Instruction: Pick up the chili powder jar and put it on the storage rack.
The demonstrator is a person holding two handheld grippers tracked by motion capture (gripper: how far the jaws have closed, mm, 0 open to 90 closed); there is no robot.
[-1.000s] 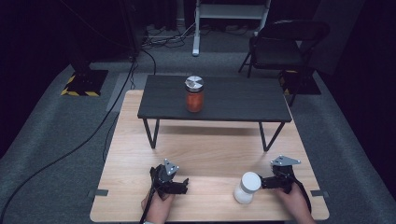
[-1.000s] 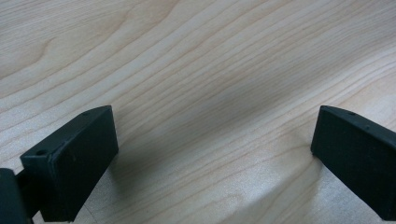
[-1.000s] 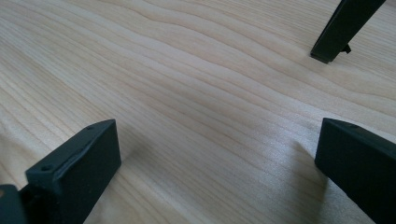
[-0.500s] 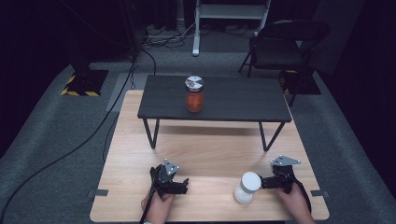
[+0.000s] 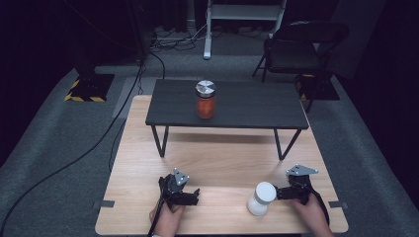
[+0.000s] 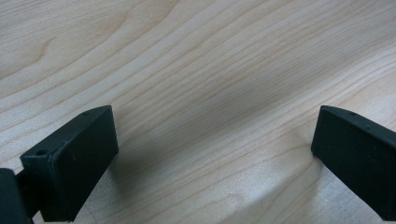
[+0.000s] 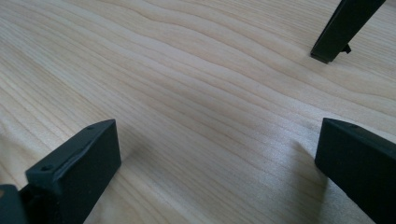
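Both tools rest low on the wooden table (image 5: 222,163) near its front edge. The left gripper (image 5: 193,196) lies at about 7 o'clock from the table's middle, and its own view shows the jaws spread wide with only bare wood grain between them, holding nothing. The right gripper (image 5: 279,193) sits at about 4 o'clock; its own view likewise shows the jaws set far apart over bare wood, with nothing between them. In the high view a white bottle (image 5: 261,198) stands upright just beside that gripper's tips, at 9 o'clock from them; whether they touch it is hard to judge from above, though the gripper view suggests they do not. The right gripper view also catches a black leg (image 7: 343,28) of the small dark table (image 5: 232,106) at 1 o'clock. The high view alone shows that dark table standing across the far half of the wood, with an orange jar (image 5: 205,99) under a metal lid upright on it, at 12 o'clock, well apart from both tools.
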